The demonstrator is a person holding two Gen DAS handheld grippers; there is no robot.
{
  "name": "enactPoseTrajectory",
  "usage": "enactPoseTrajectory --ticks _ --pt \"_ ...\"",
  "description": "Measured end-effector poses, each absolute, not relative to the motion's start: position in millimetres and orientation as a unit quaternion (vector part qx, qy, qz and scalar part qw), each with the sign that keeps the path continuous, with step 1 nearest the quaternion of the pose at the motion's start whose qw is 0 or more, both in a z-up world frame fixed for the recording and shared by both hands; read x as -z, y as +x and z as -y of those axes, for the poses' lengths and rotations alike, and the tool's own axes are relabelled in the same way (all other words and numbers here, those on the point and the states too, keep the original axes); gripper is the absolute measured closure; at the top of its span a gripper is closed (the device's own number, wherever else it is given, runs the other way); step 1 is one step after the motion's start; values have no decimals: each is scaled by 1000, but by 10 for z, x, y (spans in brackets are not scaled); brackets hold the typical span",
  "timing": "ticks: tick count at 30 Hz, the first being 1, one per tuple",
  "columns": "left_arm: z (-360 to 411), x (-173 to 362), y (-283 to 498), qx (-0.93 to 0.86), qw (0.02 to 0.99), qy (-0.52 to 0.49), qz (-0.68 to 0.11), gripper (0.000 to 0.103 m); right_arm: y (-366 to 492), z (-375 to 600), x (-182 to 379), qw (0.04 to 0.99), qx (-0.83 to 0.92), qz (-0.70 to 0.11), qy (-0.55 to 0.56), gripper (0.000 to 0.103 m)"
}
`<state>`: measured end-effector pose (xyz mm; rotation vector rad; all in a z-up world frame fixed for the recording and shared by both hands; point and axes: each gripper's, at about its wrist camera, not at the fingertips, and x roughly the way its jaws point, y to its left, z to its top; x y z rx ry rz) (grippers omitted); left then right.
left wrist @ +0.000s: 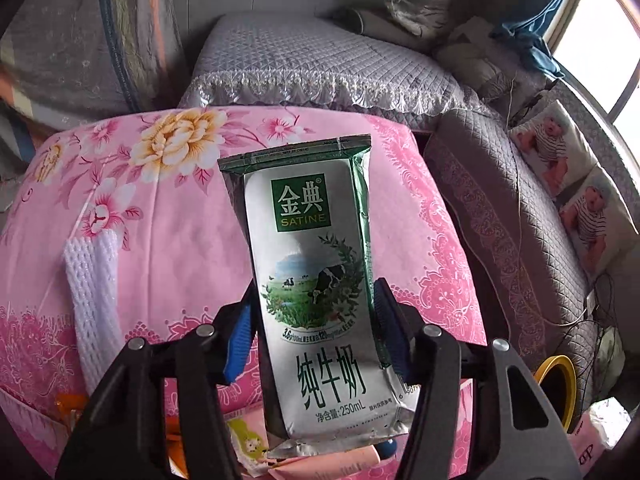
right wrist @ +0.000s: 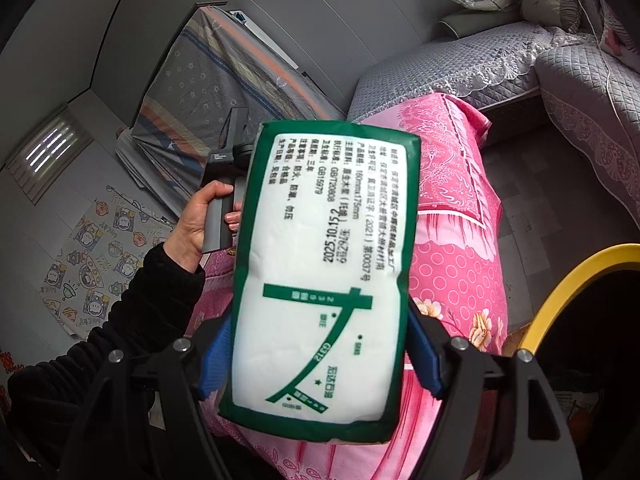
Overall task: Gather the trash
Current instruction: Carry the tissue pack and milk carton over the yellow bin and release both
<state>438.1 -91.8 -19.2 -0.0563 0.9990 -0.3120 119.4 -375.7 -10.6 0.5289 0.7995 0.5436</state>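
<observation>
The left gripper (left wrist: pixel 316 336) clasped a flattened silver-and-green Satine milk carton (left wrist: pixel 316 280) between its blue pads, the carton standing upright above a pink floral cloth-covered table (left wrist: pixel 192 224); its top edge reached toward the table's far border. A white foam net sleeve (left wrist: pixel 94 292) lay left of the carton, apart from it. The right gripper (right wrist: pixel 316 356) pinched a soft green-bordered white tissue pack (right wrist: pixel 320 272) at its lower sides, jaws set wide about it. A yellow-rimmed dark bin (right wrist: pixel 560 292) stood at right beside the table, with bare grey floor (right wrist: pixel 532 184) between the table and the quilted grey sofa (right wrist: pixel 460 64).
</observation>
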Motion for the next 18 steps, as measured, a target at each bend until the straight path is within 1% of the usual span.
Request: enactPoseTrajectory --ticks 3,6,12,18 --pt "797 -84 3930 158 887 -15 -434 50 1197 3611 114 847 -267 -388 246 33" --pt "707 -222 3471 155 904 0 -400 50 1213 3488 178 841 -266 -404 244 33" --pt "603 -269 2625 158 924 27 -347 50 1183 3368 356 829 -244 -435 253 33" --pt "701 -229 2072 191 927 32 -321 50 1044 3509 315 841 -206 -425 264 33"
